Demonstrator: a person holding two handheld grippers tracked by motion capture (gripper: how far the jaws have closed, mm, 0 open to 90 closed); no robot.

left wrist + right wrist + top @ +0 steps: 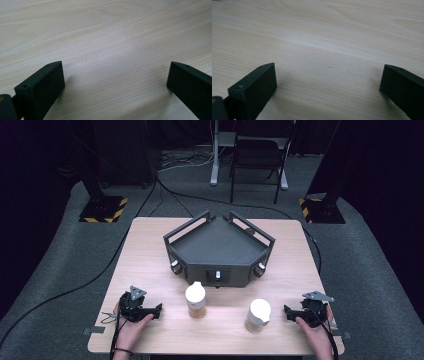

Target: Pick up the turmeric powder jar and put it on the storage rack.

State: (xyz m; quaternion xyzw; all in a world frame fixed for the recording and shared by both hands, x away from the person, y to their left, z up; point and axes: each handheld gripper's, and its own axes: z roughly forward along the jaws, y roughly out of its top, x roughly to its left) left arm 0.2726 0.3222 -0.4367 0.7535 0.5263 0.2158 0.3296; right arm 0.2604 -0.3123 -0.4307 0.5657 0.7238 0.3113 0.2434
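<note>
Jaws spread wide on both grippers, nothing between them. Left gripper (pixel 159 310) down at the near left of the table (pixel 150 265), held in a hand (pixel 131 327) coming up from the bottom edge, jaws aimed inward toward the middle of the table. Same wide gap seen from the left gripper view (pixel 115 75): two black jaws low over bare pale wood grain, no object between. Right gripper (pixel 286 311) at the near right, mirrored, in the other hand (pixel 315 332), jaws likewise aimed inward. From the right gripper view (pixel 328 76), again only light wood between two well-parted jaws. Grey three-cornered plates riding on top of each gripper, cables trailing back toward the near edge.

Between the two grippers, standing upright and apart from both: left bottle (pixel 195 300), white-capped with brownish contents, nearer the left gripper; right bottle (pixel 258 315), white, slightly closer to the near edge, just beside the right gripper's jaws yet not touching.

Farther back, centred on the table: dark grey tray (pixel 220 252), angular, with raised rails along its far sides and small knobs on its near faces. Just behind the left bottle, untouched.

Beyond the table: grey carpet, black cables, stand bases with yellow-black striping, a dark chair.
</note>
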